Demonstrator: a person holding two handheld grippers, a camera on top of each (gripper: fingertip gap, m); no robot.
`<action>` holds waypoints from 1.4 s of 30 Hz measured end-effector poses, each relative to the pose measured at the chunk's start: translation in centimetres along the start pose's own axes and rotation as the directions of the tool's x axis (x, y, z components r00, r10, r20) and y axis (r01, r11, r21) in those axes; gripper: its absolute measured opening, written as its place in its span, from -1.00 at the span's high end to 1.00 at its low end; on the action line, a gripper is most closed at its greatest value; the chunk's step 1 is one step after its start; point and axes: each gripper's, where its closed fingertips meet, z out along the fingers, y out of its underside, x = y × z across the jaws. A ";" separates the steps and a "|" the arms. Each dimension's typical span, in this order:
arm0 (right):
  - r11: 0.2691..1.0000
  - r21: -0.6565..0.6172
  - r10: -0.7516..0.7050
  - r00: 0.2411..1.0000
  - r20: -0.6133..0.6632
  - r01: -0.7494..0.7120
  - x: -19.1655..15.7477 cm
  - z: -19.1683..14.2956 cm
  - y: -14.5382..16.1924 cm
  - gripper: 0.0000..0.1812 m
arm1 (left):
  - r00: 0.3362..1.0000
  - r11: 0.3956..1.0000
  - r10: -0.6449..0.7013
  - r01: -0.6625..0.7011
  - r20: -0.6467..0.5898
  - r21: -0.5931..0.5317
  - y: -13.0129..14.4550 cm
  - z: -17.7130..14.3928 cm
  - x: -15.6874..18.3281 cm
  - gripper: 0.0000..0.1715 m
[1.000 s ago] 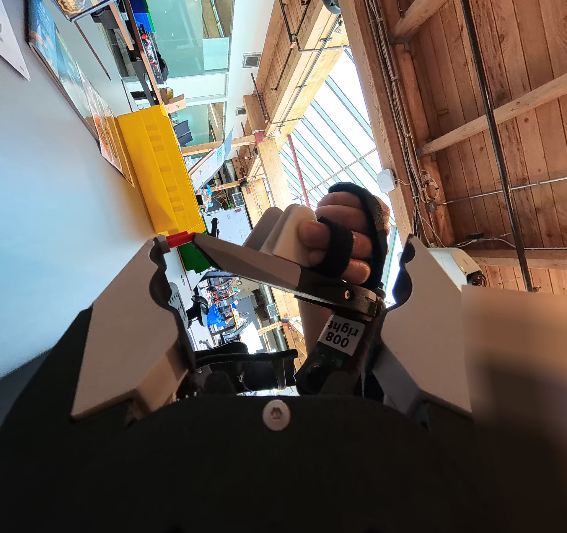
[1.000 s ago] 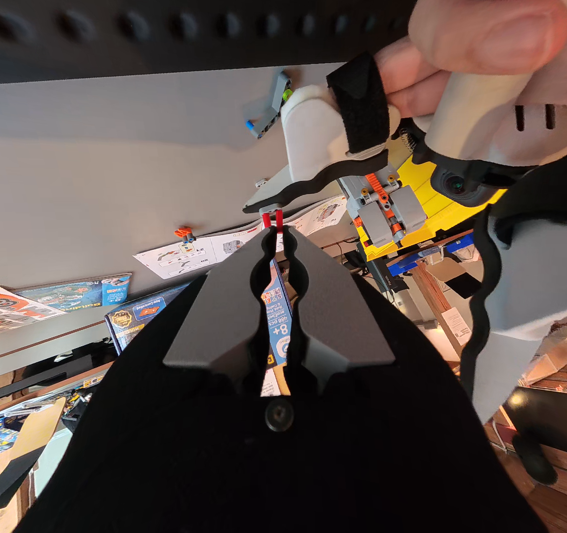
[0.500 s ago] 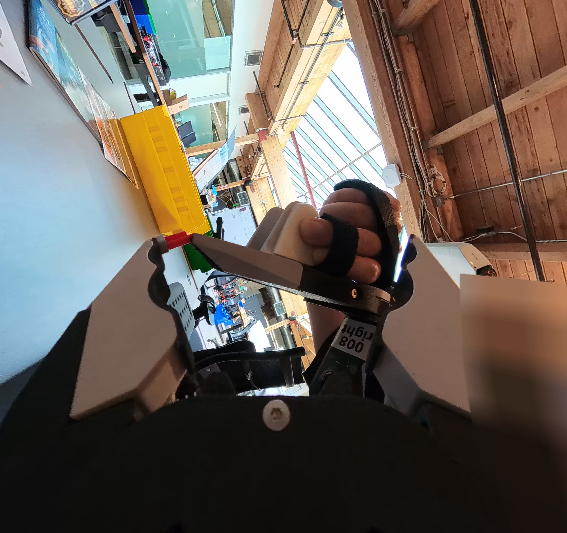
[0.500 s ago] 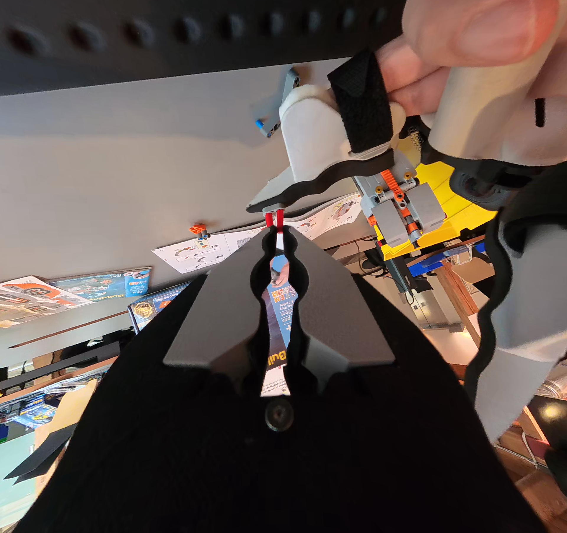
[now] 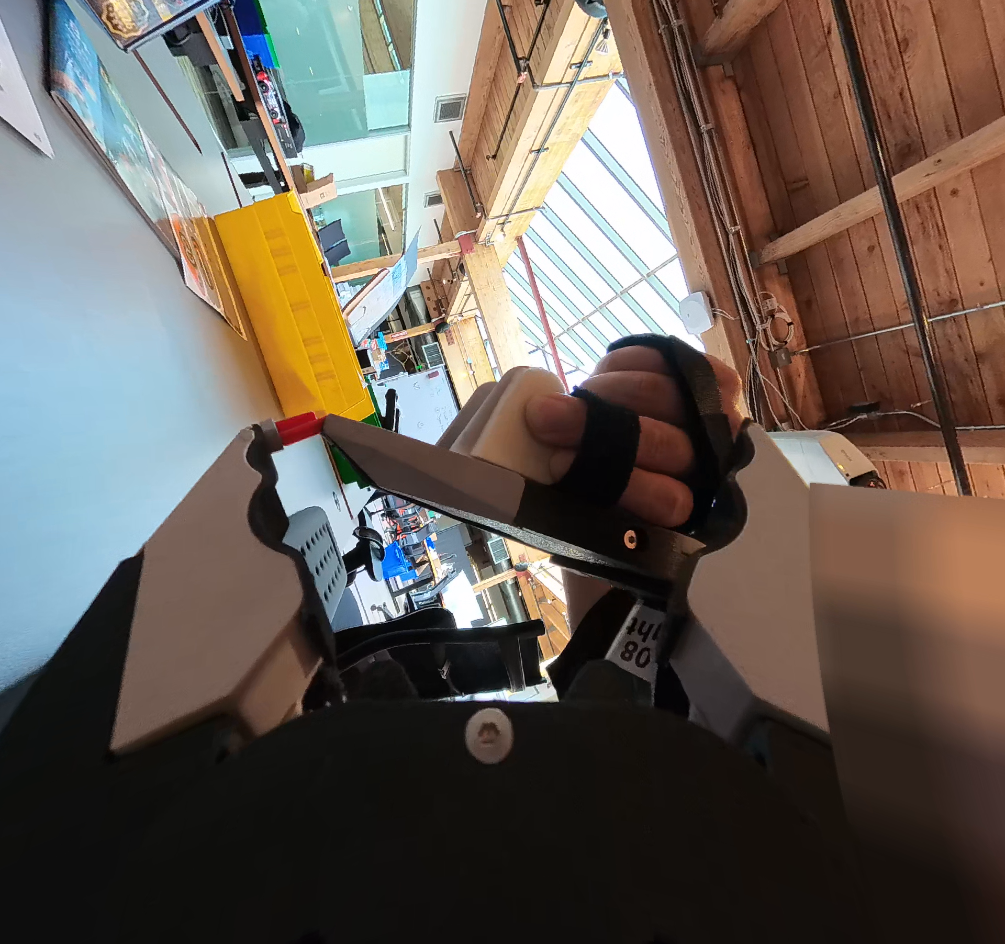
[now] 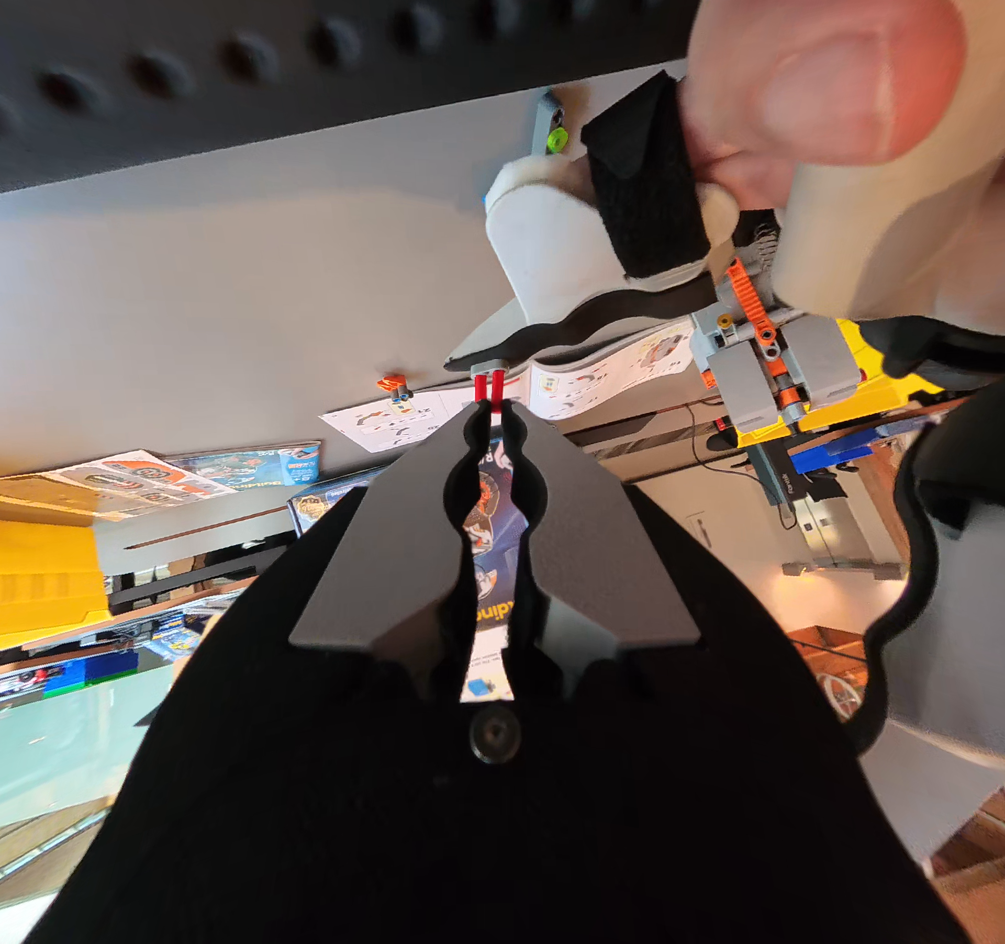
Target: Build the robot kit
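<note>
My right gripper [image 6: 491, 408] is shut on a small red piece [image 6: 488, 389] with a grey end [image 6: 489, 366]. The grey end touches the tip of one finger [image 6: 544, 328] of the left gripper, which a hand [image 6: 816, 64] holds at the upper right. In the left wrist view my left gripper [image 5: 503, 431] is open, jaws wide apart. The right gripper [image 5: 424, 461] reaches in between them from the right and presses the red piece [image 5: 296, 426] against the left finger's tip [image 5: 244, 461]. A strapped hand [image 5: 625, 428] holds the right gripper.
The views are tilted, with a grey table [image 6: 217, 292] at the top. On it lie an instruction sheet [image 6: 598, 379], a grey and orange brick assembly [image 6: 761, 374], a small orange piece [image 6: 394, 382], a grey beam with a green pin [image 6: 549, 127], boxes [image 6: 244, 466] and a yellow bin [image 5: 293, 320].
Both grippers have tilted and shifted together, so the background has slid across both views. The right gripper stays shut on the red piece against the left finger. The left gripper stays open.
</note>
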 end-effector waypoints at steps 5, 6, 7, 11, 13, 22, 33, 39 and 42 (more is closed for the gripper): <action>0.999 -0.038 0.033 0.999 -0.001 -0.033 0.3 0.1 0.4 0.97 | 1.000 1.000 0.009 -0.008 -0.024 0.022 -0.3 -0.1 0.4 -0.84; 0.999 -0.034 0.040 0.999 0.002 -0.040 0.3 0.1 0.4 0.97 | 1.000 1.000 0.009 -0.008 -0.024 0.025 -0.3 -0.2 0.4 -0.84; 0.998 -0.035 0.049 0.999 0.005 -0.049 0.2 0.1 0.4 0.97 | 1.000 1.000 0.010 -0.010 -0.023 0.023 -0.3 -0.2 0.3 -0.84; 0.996 -0.041 0.084 0.996 0.018 -0.083 0.2 0.3 0.5 0.97 | 1.000 0.999 0.027 -0.027 -0.011 0.017 -0.2 -0.1 0.3 -0.84; 0.995 -0.047 0.086 0.996 0.025 -0.084 0.1 0.3 0.5 0.97 | 0.999 0.999 0.033 -0.033 -0.004 0.014 -0.1 0.0 0.2 -0.84; 0.996 -0.064 0.059 0.998 0.015 -0.058 -0.2 0.6 0.5 0.97 | 1.000 1.000 0.015 -0.015 0.017 0.009 -0.2 0.3 -0.2 -0.85; 0.989 -0.093 0.117 0.992 0.052 -0.112 -0.8 1.4 0.5 0.97 | 0.999 1.000 -0.006 0.006 0.046 0.000 -0.3 0.6 -1.2 -0.84; 0.985 -0.102 0.145 0.989 0.022 -0.143 -0.7 1.7 0.5 0.97 | 1.000 0.999 -0.022 0.021 0.014 0.031 -0.8 0.3 -1.3 -0.84; 0.983 -0.109 0.147 0.989 0.009 -0.145 -0.9 1.8 0.3 0.97 | 0.999 0.999 -0.033 0.032 0.005 0.029 -0.8 0.3 -1.4 -0.85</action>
